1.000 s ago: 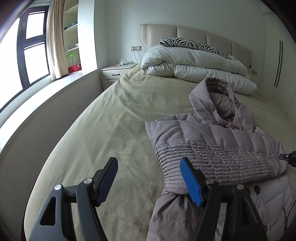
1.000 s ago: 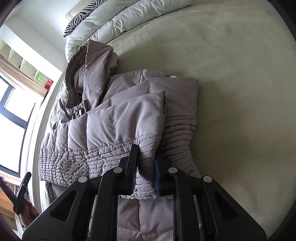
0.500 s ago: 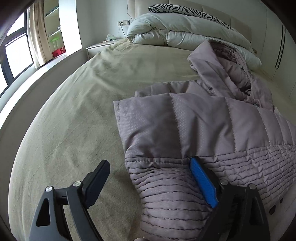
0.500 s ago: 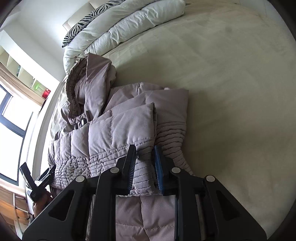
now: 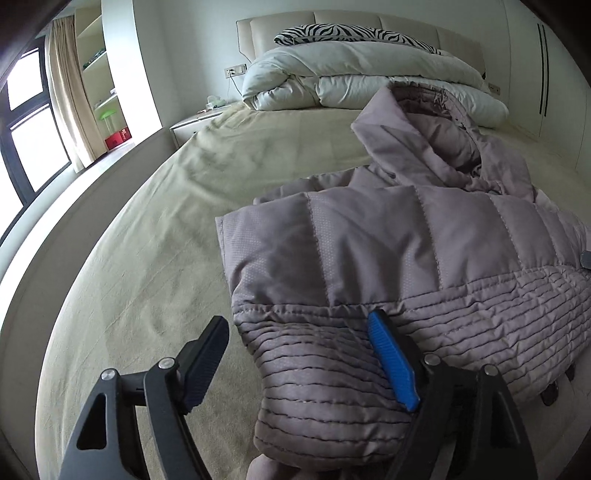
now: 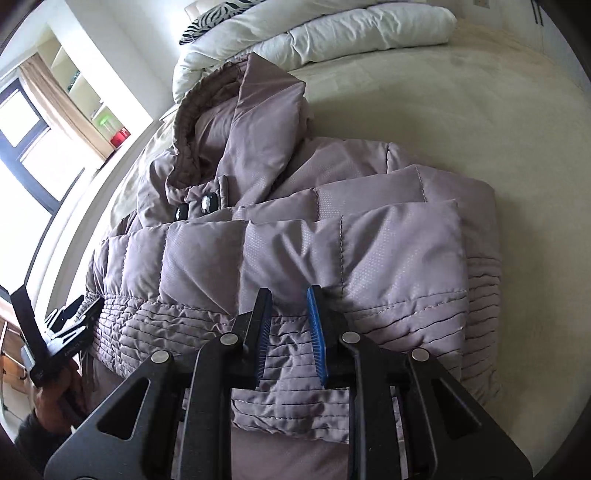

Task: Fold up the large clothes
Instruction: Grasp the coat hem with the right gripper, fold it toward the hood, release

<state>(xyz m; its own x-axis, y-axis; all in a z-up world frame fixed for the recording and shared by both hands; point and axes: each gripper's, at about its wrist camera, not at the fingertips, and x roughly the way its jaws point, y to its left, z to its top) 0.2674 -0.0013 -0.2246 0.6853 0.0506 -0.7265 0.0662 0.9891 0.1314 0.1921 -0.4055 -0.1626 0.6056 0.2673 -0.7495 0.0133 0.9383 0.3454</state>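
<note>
A mauve quilted hooded jacket (image 5: pixel 406 258) lies folded over itself on the bed (image 5: pixel 155 266), hood toward the headboard. My left gripper (image 5: pixel 299 339) is wide open; the jacket's ribbed left fold edge sits between its fingers, the blue pad (image 5: pixel 391 362) on top of the fabric. In the right wrist view the jacket (image 6: pixel 332 236) fills the middle. My right gripper (image 6: pixel 290 314) has narrowly parted jaws around the ribbed band of the folded layer. The left gripper (image 6: pixel 62 332) shows at the far left there.
A white duvet (image 5: pixel 362 77) and a zebra pillow (image 5: pixel 343 35) are piled at the headboard. A nightstand (image 5: pixel 192 125) stands left of the bed, by the window (image 5: pixel 33 122) and shelves. Bare sheet lies left of the jacket and right of it (image 6: pixel 498 122).
My left gripper moved in over the jacket's left fold edge, still open. My right gripper's jaws have widened slightly from their tight grip on the ribbed band.
</note>
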